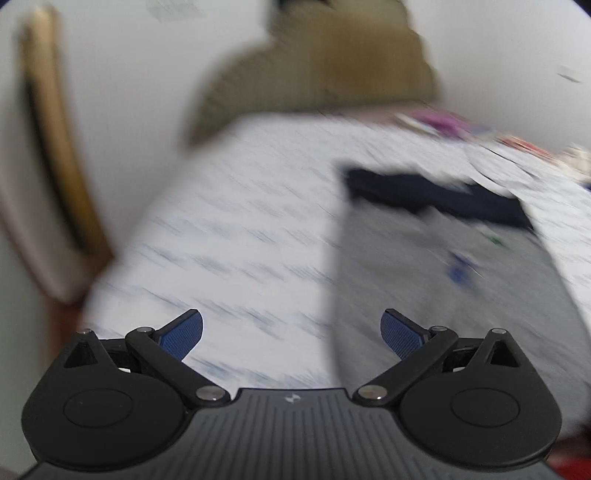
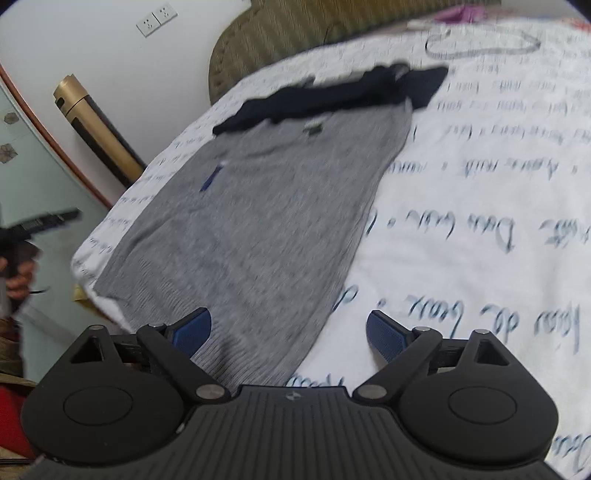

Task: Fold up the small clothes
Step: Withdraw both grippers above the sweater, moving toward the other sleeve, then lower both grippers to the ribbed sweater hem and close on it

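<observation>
A small grey shirt (image 2: 255, 206) with dark navy sleeves and collar (image 2: 332, 96) lies flat on a white sheet with blue script. Its hem points toward my right gripper (image 2: 289, 332), which is open and empty just above the hem's right corner. In the left wrist view the shirt (image 1: 443, 280) lies to the right, blurred. My left gripper (image 1: 291, 334) is open and empty over the bare sheet, left of the shirt's edge.
The bed sheet (image 2: 480, 206) stretches right of the shirt. An olive cushion (image 2: 295, 29) sits at the head. A gold and black tube (image 2: 96, 129) leans by the wall on the left. A dark cord (image 2: 480, 48) and a purple item (image 2: 461, 14) lie far back.
</observation>
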{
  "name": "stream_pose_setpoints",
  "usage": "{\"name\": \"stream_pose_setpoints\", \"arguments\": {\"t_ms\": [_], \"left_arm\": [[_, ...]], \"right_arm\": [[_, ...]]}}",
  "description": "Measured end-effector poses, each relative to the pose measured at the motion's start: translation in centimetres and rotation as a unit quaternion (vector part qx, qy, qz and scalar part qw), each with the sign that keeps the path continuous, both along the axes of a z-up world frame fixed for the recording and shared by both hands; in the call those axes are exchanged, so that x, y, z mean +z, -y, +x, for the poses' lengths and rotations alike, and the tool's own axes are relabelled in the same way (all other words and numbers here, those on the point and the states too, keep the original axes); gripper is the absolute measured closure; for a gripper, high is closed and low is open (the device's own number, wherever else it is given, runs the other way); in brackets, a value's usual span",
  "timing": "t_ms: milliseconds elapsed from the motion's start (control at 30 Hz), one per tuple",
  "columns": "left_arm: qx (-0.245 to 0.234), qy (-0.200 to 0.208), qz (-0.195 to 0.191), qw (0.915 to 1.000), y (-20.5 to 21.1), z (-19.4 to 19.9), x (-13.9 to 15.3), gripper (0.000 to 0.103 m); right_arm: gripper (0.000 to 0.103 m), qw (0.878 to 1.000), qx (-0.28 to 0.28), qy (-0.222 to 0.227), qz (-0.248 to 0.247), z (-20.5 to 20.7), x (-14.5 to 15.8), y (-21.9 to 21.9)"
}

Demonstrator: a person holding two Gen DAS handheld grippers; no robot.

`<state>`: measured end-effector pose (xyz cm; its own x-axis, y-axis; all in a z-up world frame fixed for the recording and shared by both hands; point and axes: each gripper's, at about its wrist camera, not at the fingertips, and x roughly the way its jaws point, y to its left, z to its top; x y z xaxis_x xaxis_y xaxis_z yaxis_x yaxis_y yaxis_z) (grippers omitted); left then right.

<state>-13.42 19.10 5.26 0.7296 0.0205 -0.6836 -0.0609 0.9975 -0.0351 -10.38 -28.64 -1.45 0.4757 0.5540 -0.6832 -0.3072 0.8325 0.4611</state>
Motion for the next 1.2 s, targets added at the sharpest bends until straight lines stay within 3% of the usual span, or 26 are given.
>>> {"name": "stream_pose_setpoints", "arguments": {"t_ms": [133, 300, 567, 767, 833, 900, 967, 1067, 1200], "left_arm": [[-0.037, -0.055, -0.069, 0.9954, -0.3, 2.1, -3.9, 0.000], [-0.082, -0.098, -0.137, 0.9823, 0.7, 3.1, -6.9, 0.000], [-0.168, -0.096, -0.122, 0.9736, 6.0, 2.9, -7.5, 0.000], [-0.194, -0.090, -0.085, 0.9731, 9.9, 3.5, -7.9, 0.000], [-0.198, -0.086, -0.077, 0.9733, 10.5, 3.5, -7.9, 0.000], [-0.199, -0.083, -0.072, 0.9738, 11.0, 3.4, -7.9, 0.001], [-0.200, -0.078, -0.068, 0.9742, 11.4, 3.2, -7.8, 0.002], [-0.200, -0.074, -0.053, 0.9756, 11.7, 2.9, -7.6, 0.020], [-0.187, -0.078, -0.046, 0.9783, 11.5, 2.9, -7.3, 0.060]], "right_arm": [[0.011, 1.000, 0.012, -0.009, 0.009, -0.5, 0.0, -0.3], [0.013, 0.998, 0.038, -0.025, 0.037, -0.5, -0.8, -1.9], [0.027, 0.994, 0.056, -0.027, 0.087, 1.0, -1.5, -6.0], [0.029, 0.993, 0.087, -0.009, 0.078, 2.0, -1.4, -9.8], [0.039, 0.991, 0.100, -0.011, 0.086, 2.3, -1.5, -10.8], [0.062, 0.991, 0.111, -0.007, 0.074, 2.5, -1.8, -12.1], [0.069, 0.991, 0.119, 0.000, 0.060, 2.5, -2.1, -13.0], [0.077, 0.991, 0.122, 0.012, 0.048, 2.5, -1.8, -13.4], [0.082, 0.992, 0.111, 0.026, 0.046, 2.3, -1.4, -13.3]]}}
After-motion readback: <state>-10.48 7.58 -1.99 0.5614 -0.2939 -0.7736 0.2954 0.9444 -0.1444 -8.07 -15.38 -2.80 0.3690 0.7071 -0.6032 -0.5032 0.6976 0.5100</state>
